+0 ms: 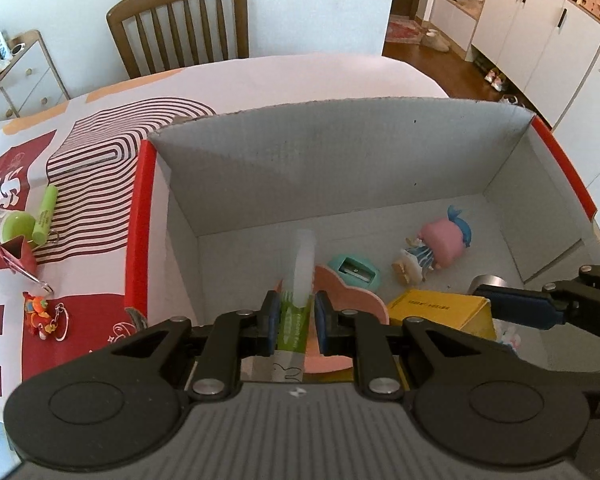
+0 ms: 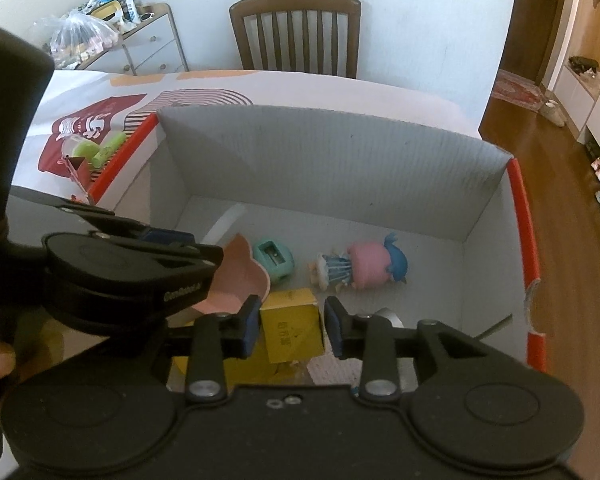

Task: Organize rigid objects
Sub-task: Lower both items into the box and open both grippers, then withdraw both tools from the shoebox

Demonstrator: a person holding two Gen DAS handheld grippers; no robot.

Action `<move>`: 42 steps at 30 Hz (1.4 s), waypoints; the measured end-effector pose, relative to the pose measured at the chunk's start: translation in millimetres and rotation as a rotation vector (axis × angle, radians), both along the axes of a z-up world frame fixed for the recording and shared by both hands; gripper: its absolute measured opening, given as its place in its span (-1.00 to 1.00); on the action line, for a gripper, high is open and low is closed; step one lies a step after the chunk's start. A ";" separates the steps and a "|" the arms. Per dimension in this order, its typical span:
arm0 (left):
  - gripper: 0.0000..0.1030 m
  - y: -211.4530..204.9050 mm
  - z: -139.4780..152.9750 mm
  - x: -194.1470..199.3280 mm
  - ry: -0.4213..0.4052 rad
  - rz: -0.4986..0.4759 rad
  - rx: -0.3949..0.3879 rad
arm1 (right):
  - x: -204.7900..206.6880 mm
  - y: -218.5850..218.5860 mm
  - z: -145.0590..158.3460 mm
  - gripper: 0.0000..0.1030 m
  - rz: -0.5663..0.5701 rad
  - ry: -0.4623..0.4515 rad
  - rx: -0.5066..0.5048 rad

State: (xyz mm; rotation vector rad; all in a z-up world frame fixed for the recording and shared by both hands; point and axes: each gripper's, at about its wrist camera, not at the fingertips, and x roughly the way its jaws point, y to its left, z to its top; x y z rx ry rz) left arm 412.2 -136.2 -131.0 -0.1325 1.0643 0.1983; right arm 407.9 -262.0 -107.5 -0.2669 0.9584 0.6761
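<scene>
Your left tongs (image 1: 296, 316) are pinching a green tube with a translucent cap (image 1: 303, 276), held upright over the open cardboard box (image 1: 324, 160); the tube's lower end is cut off behind the tool body. Your right tongs (image 2: 288, 326) are spread, with nothing between the pads, and hang just above the yellow carton (image 2: 294, 332) lying on the box floor. In the right wrist view your left tool crosses in from the left and hides most of the pink heart-shaped piece (image 2: 240, 276).

Further in on the box floor lie a teal pencil sharpener (image 1: 354, 271) and a doll with a pink hat and blue hair (image 1: 440, 246), on its side. A round metal thing (image 1: 488, 282) near the right tongs is mostly hidden.

Outside the box, on the patterned surface (image 1: 100, 152), are a green marker (image 1: 45, 215), a clear jar with green lid (image 1: 4, 227), a red cone-shaped piece (image 1: 20, 258) and a small figure keychain (image 1: 40, 312), well apart from both tongs.
</scene>
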 end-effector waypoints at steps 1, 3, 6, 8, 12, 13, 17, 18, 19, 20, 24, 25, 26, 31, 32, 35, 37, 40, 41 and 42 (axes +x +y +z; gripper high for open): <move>-0.65 1.5 0.6 -1.1 -0.005 -0.001 -0.002 | -0.4 -1.3 1.8 -0.27 0.002 0.000 0.003; -0.61 1.7 3.2 -4.2 -0.017 -0.002 -0.007 | -1.8 -4.8 4.8 -0.20 0.001 -0.002 0.011; -0.54 2.7 7.9 -9.2 -0.030 0.004 -0.025 | -3.4 -11.4 9.9 -0.10 -0.011 -0.008 0.022; -0.54 1.4 12.6 -12.3 -0.039 0.004 -0.034 | -3.6 -17.0 14.0 -0.08 -0.012 -0.005 0.031; -0.53 -2.8 23.7 -19.1 -0.064 -0.009 -0.031 | -9.0 -24.5 22.4 0.05 -0.010 -0.012 0.047; -0.54 -3.7 26.6 -21.4 -0.071 -0.013 -0.030 | -10.4 -25.8 24.8 0.08 -0.009 -0.014 0.052; -0.53 -3.2 35.9 -32.6 -0.093 -0.011 -0.047 | -18.0 -30.4 34.6 0.17 0.000 -0.024 0.070; -0.53 -2.9 38.3 -35.3 -0.099 -0.012 -0.051 | -20.1 -30.6 36.8 0.18 0.003 -0.027 0.075; -0.53 -3.7 39.9 -37.9 -0.105 -0.014 -0.052 | -22.1 -31.2 38.8 0.19 0.006 -0.031 0.077; -0.53 -3.4 42.5 -41.2 -0.110 -0.015 -0.050 | -24.3 -31.3 40.9 0.20 0.009 -0.036 0.078; -0.53 -1.8 52.9 -53.3 -0.144 -0.021 -0.040 | -33.0 -32.9 48.9 0.21 0.015 -0.046 0.090; -0.53 -0.7 55.8 -57.2 -0.152 -0.021 -0.037 | -34.9 -33.2 51.2 0.21 0.016 -0.048 0.094; -0.53 0.2 58.4 -60.7 -0.158 -0.018 -0.035 | -36.4 -33.0 53.0 0.22 0.016 -0.050 0.097; -0.38 11.4 70.2 -80.6 -0.191 -0.017 -0.043 | -48.6 -29.6 62.4 0.42 0.025 -0.074 0.110; -0.15 14.0 72.8 -85.3 -0.201 -0.016 -0.041 | -51.4 -28.6 64.1 0.42 0.028 -0.078 0.111; 0.43 23.8 81.6 -102.2 -0.247 -0.008 -0.034 | -58.9 -23.7 68.2 0.42 0.032 -0.081 0.119; 0.43 32.4 86.3 -111.2 -0.262 -0.006 -0.034 | -65.4 -18.5 71.1 0.44 0.039 -0.087 0.123; 0.43 47.1 91.9 -125.2 -0.280 -0.008 -0.040 | -76.7 -9.0 76.8 0.57 0.055 -0.099 0.145; 0.43 51.7 93.5 -130.4 -0.284 -0.010 -0.032 | -80.8 -4.7 79.2 0.65 0.058 -0.104 0.154; 0.44 57.1 94.9 -136.0 -0.288 -0.012 -0.025 | -84.3 -1.2 81.0 0.68 0.059 -0.109 0.163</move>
